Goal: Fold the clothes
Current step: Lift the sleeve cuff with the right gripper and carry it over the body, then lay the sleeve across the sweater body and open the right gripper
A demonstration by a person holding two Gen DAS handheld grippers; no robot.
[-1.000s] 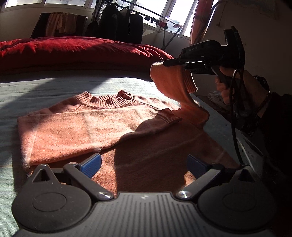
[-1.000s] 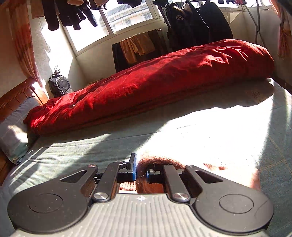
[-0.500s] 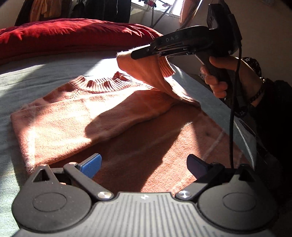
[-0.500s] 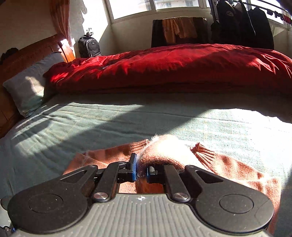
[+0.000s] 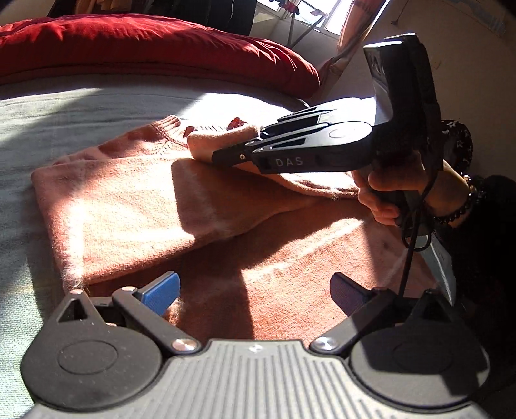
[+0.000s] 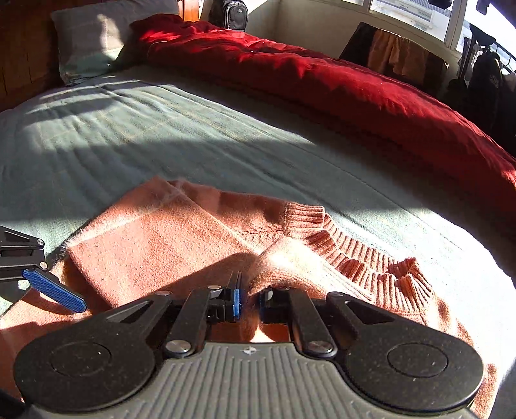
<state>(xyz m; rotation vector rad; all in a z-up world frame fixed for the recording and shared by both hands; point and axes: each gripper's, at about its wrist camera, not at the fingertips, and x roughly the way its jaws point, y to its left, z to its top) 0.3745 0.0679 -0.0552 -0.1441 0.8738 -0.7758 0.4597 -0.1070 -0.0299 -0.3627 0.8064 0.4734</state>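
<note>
An orange knit sweater (image 5: 129, 209) lies flat on the bed, its left sleeve folded across the chest. In the left wrist view my right gripper (image 5: 222, 156) is low over the chest near the ribbed collar (image 6: 354, 258), held by a hand. It is shut on the right sleeve (image 6: 290, 258), which bunches between the pads in the right wrist view, where the right gripper (image 6: 250, 299) fills the bottom. My left gripper (image 5: 254, 290) stands open over the sweater's lower part with nothing between its blue pads (image 5: 161, 290). One of its fingers (image 6: 54, 290) shows at the left edge.
A green-grey sheet (image 6: 161, 129) covers the bed. A red duvet (image 6: 322, 80) is piled along the far side, with a pillow (image 6: 84, 38) and wooden headboard at one end. A backpack (image 6: 229, 13) and hanging clothes stand by the windows. The bed's edge runs by the person's arm (image 5: 483, 209).
My right gripper has carried the sleeve down and leftward across the sweater's chest, rolling as it went. The left gripper has drifted forward and slightly lower, still open.
</note>
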